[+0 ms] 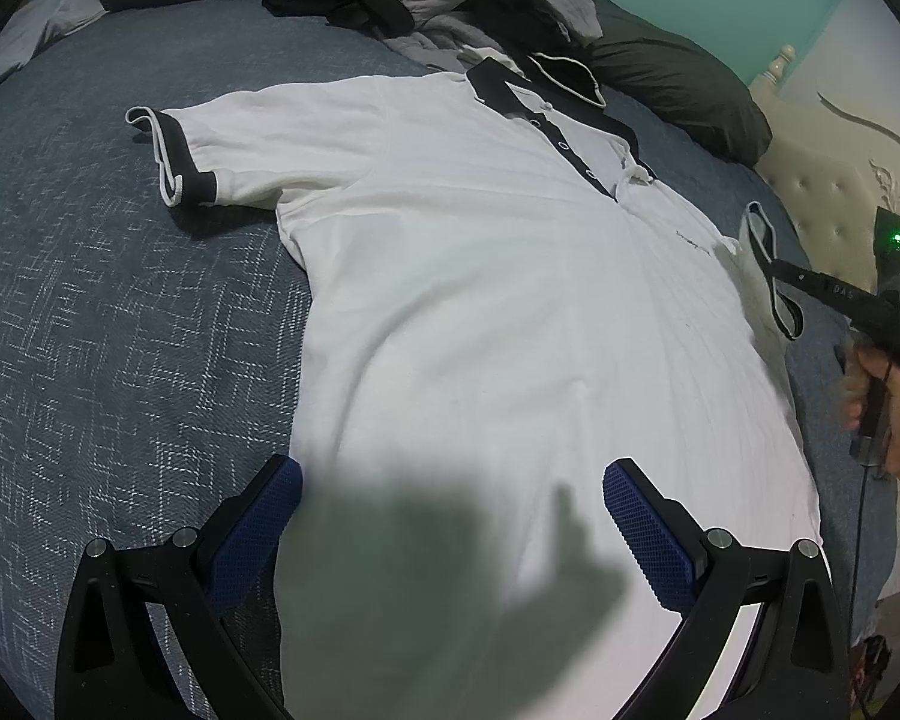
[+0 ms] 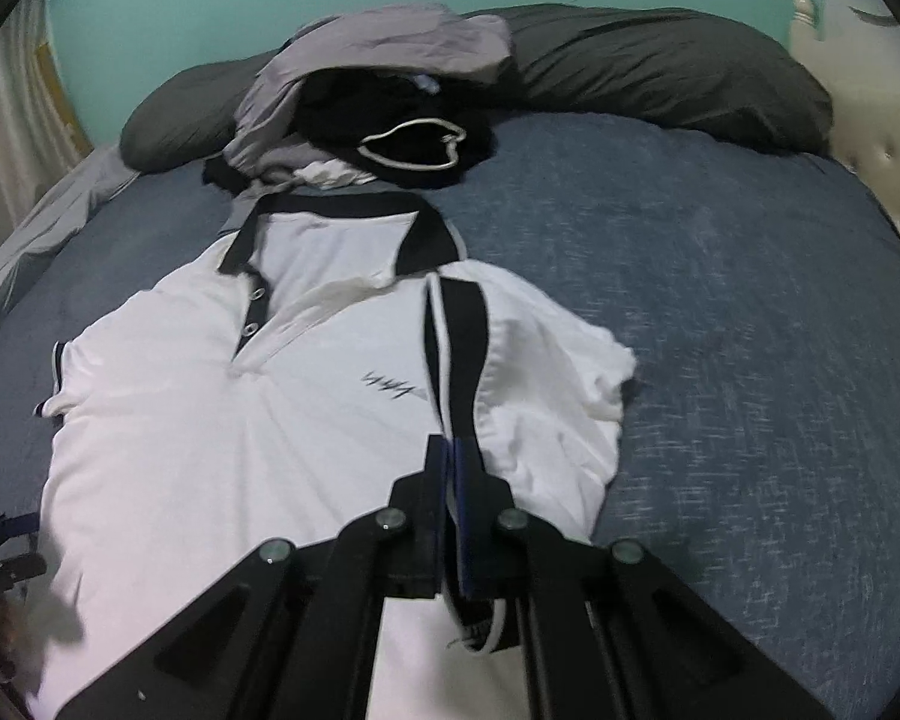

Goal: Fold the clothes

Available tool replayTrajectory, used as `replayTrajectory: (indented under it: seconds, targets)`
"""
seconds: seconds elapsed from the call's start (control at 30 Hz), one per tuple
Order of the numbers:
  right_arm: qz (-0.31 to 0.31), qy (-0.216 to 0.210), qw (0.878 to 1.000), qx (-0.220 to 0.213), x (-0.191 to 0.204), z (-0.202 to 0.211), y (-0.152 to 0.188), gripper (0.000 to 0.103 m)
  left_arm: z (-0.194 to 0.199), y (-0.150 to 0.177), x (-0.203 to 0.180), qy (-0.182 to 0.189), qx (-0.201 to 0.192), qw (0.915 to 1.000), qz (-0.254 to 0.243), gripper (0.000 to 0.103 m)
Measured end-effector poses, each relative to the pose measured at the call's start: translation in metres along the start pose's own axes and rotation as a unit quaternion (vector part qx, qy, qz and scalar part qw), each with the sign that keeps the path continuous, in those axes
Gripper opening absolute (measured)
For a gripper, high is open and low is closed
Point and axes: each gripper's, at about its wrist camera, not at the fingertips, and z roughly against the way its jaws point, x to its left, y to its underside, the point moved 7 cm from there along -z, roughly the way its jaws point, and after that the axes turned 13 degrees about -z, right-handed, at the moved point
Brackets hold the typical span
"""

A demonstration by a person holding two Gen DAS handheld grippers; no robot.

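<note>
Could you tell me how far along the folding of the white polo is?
Done: the polo lies spread flat on the bed. In hand: the right claw is shut on one sleeve cuff, lifting it. Left: the far sleeve, body and the pile; the left claw hangs open.

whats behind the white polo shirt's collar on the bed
A pile of grey and black clothes lies just behind the collar, with dark pillows beyond. What is under the pile is covered.
</note>
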Motion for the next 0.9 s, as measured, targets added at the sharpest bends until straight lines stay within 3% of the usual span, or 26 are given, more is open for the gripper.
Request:
replayTrajectory:
  seconds: [0.47, 0.63, 0.9]
  targets:
    - [0.003, -0.027, 0.999, 0.043, 0.013, -0.026, 0.027, 0.002, 0.000, 0.001, -0.001, 0.001, 0.000, 1.0000, 0.001, 0.103]
    - [0.007, -0.058, 0.996, 0.063, 0.020, -0.026, 0.033, 0.003, -0.001, 0.001, -0.002, 0.001, 0.000, 1.0000, 0.000, 0.103]
    - [-0.022, -0.065, 0.998, 0.007, 0.004, 0.005, 0.013, 0.008, -0.001, 0.000, -0.001, 0.001, 0.000, 1.0000, 0.002, 0.103]
